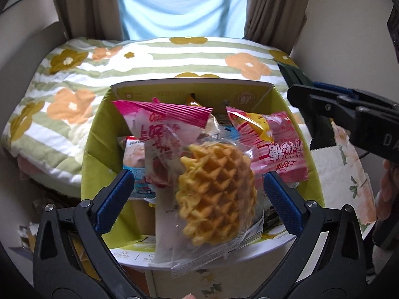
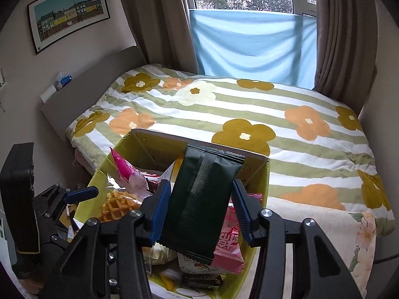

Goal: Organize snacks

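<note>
scene: open cardboard box with yellow-green inner walls (image 1: 99,134) standing in front of a bed with a striped flower-print blanket (image 1: 74,79); both grippers over the box.
box contents: already well filled. Pink-topped crimped snack bag (image 1: 159,117), pink-and-red sachet with a yellow cartoon print (image 1: 271,147), more small packets under them, too jumbled to name.
left gripper: left gripper (image 1: 199,194) spread wide, blue pads well clear on both sides of the clear plastic packet holding a golden waffle-lattice biscuit (image 1: 217,194). No pad presses on it, so it is let go.
waffle packet place: lying tilted on top of the pile at the near side of the box, lower end hanging over the near rim. Also seen in the right wrist view, left of the other gripper.
right gripper: right gripper (image 2: 199,211) closed on a dark green foil pouch with a ribbed seam (image 2: 199,204), both blue pads against its sides, pouch held upright.
green pouch place: in the air above the box middle, not yet resting on anything.
done: most snacks in the box, waffle packet dropped in.
left: green pouch to set down, likely into the far or right part; the overhanging waffle packet may need a nudge inward. Whether other snacks wait outside the box: cannot tell.
</note>
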Available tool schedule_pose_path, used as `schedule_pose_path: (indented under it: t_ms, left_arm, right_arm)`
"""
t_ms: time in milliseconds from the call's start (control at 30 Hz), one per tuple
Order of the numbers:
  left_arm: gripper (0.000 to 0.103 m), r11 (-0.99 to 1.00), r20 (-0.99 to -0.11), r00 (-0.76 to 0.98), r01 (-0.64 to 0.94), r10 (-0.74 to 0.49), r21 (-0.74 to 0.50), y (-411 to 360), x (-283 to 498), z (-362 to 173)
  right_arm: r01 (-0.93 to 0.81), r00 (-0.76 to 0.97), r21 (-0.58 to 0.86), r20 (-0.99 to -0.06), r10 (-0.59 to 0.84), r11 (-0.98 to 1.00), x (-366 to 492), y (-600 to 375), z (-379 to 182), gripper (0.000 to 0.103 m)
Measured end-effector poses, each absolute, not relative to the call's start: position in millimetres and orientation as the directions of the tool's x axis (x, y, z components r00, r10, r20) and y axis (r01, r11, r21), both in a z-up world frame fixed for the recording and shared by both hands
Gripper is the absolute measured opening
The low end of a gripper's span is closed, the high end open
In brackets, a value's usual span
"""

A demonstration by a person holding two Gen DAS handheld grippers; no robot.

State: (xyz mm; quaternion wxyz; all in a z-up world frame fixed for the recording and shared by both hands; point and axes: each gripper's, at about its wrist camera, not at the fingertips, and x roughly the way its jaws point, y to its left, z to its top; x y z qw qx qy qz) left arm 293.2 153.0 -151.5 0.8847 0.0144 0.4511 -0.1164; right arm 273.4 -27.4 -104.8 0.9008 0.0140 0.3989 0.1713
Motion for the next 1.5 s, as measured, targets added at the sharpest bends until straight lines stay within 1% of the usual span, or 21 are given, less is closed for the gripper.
schedule_pose_path:
  t_ms: [167,267,300,333,400,667,900,1067,1167,1367,1400,1433,1467,1500]
  left_arm:
    - [0.103,0.975,-0.796,0.574,0.207,-0.190,-0.084,159.7,290.7,-144.0]
    - [0.103,0.977,-0.796,0.579,0.202,-0.175,-0.068,159.2,287.6,-142.3]
    - [0.103,0.978,-0.797,0.579,0.199,-0.173,-0.067,160.5,286.0,-142.1]
    - [0.103,0.978,-0.797,0.578,0.197,-0.172,-0.068,161.4,283.8,-142.1]
    - [0.103,0.979,-0.800,0.576,0.192,-0.168,-0.068,164.9,280.6,-142.9]
    - [0.103,0.977,-0.808,0.562,0.196,-0.178,-0.078,176.2,269.4,-147.8]
    - [0.103,0.978,-0.774,0.608,0.200,-0.174,-0.063,172.6,249.4,-122.4]
    - [0.103,0.976,-0.711,0.679,0.209,-0.184,-0.054,152.8,218.0,-83.5]
    - [0.103,0.979,-0.658,0.731,0.201,-0.180,-0.045,137.3,191.3,-56.8]
    - [0.103,0.983,-0.548,0.817,0.169,-0.180,-0.071,111.0,122.7,-9.4]
    - [0.103,0.983,-0.535,0.825,0.168,-0.182,-0.075,107.3,110.3,-3.5]
    - [0.103,0.984,-0.523,0.834,0.161,-0.177,-0.077,103.4,99.4,1.1]
    - [0.103,0.985,-0.511,0.842,0.156,-0.174,-0.079,98.8,86.6,5.5]
    - [0.103,0.984,-0.501,0.847,0.156,-0.176,-0.082,93.9,75.8,8.7]
  right_arm:
    - [-0.320,0.611,0.182,-0.711,0.349,0.930,280.4,-14.7,-104.8,0.046]
    - [-0.310,0.597,0.200,-0.720,0.355,0.929,286.4,-10.9,-105.7,0.050]
    - [-0.305,0.591,0.211,-0.723,0.358,0.929,287.4,-11.8,-106.5,0.060]
    - [-0.297,0.592,0.220,-0.721,0.360,0.929,286.7,-12.7,-106.5,0.072]
    - [-0.283,0.604,0.227,-0.713,0.356,0.932,283.0,-17.3,-106.3,0.084]
    - [-0.218,0.624,0.240,-0.711,0.324,0.946,260.9,-29.3,-109.4,0.084]
    - [-0.192,0.669,0.225,-0.682,0.295,0.955,228.3,-43.2,-90.0,0.084]
    - [-0.180,0.734,0.204,-0.624,0.270,0.962,191.2,-64.9,-58.1,0.084]
    - [-0.170,0.780,0.165,-0.580,0.235,0.972,158.2,-81.9,-35.5,0.084]
    - [-0.113,0.860,0.091,-0.490,0.143,0.989,82.2,-122.9,3.5,0.084]
    - [-0.097,0.872,0.085,-0.474,0.126,0.992,68.9,-129.4,7.5,0.086]
    - [-0.079,0.882,0.081,-0.460,0.107,0.994,53.0,-136.3,11.8,0.096]
    - [-0.070,0.887,0.079,-0.452,0.098,0.994,41.5,-140.9,14.0,0.103]
    - [-0.062,0.893,0.079,-0.441,0.090,0.995,27.9,-145.4,16.0,0.103]
